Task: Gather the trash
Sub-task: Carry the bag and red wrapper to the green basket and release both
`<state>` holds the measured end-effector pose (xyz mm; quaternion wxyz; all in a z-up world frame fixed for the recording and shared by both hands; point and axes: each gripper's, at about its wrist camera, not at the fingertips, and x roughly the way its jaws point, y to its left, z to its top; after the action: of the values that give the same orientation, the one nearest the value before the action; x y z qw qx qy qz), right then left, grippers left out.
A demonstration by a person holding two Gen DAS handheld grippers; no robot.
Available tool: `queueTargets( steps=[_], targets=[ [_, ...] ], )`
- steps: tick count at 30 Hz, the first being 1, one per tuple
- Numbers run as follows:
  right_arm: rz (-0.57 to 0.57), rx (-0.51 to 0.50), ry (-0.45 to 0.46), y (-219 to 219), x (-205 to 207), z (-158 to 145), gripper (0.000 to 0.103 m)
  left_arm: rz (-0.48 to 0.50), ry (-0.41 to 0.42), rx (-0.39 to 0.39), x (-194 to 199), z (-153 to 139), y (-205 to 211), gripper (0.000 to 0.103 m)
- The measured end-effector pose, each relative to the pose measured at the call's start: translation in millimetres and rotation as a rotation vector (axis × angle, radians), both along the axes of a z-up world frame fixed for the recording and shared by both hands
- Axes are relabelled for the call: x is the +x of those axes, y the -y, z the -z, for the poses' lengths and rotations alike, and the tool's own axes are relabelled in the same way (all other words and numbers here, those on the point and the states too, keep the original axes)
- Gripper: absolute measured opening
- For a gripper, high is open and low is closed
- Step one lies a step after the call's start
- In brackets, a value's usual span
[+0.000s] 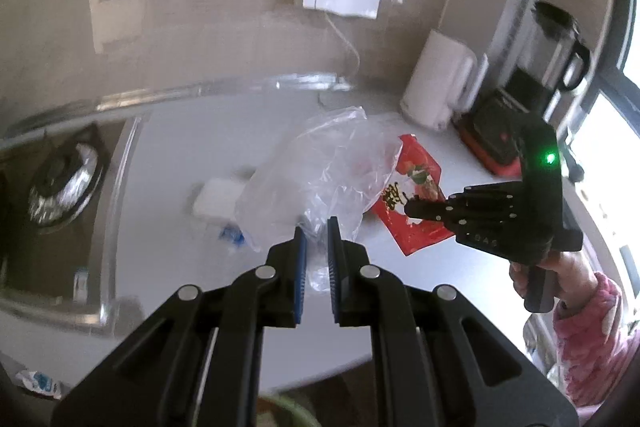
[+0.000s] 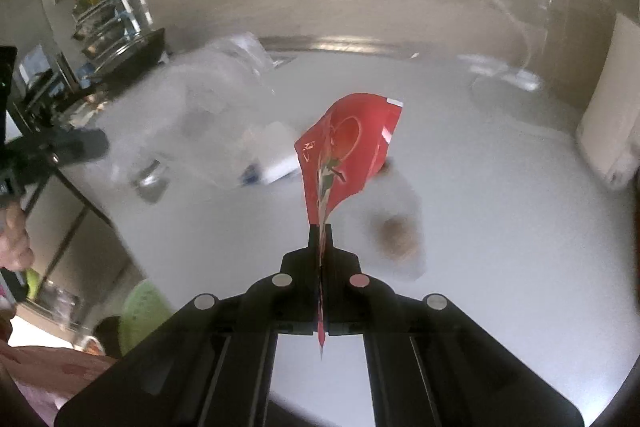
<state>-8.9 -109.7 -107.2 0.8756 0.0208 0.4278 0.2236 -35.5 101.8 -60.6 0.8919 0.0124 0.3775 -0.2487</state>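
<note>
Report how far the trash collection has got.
Done: nothing visibly bagged yet. In hand: the left gripper pinches the clear bag; the right gripper is shut on the red wrapper, lifted off the counter. Left: the wrapper goes into the bag, then the white packet and brown scrap.

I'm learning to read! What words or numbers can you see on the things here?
"OAS" or similar: small raised letters on the right gripper, too faint to be sure.
Gold character on the red wrapper: partly hidden, unreadable.
Red wrapper in the right wrist view: pictures only, no clear words.
Blue print on the white packet: too blurred.
</note>
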Motion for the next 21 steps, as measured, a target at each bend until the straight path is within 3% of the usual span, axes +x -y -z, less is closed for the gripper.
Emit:
queueTargets(
  steps=[11, 21],
  targets=[
    [-0.052, 0.055, -0.139, -125.8, -125.2, 41.4, 0.002, 0.049, -0.126, 0.128, -108.3, 70.0, -96.6, 0.010],
    [-0.024, 0.035, -0.243, -176.8, -175.6, 83.0, 0.002, 0.083, -0.223, 0.174, -163.0, 124.1, -143.4, 0.010]
  ],
)
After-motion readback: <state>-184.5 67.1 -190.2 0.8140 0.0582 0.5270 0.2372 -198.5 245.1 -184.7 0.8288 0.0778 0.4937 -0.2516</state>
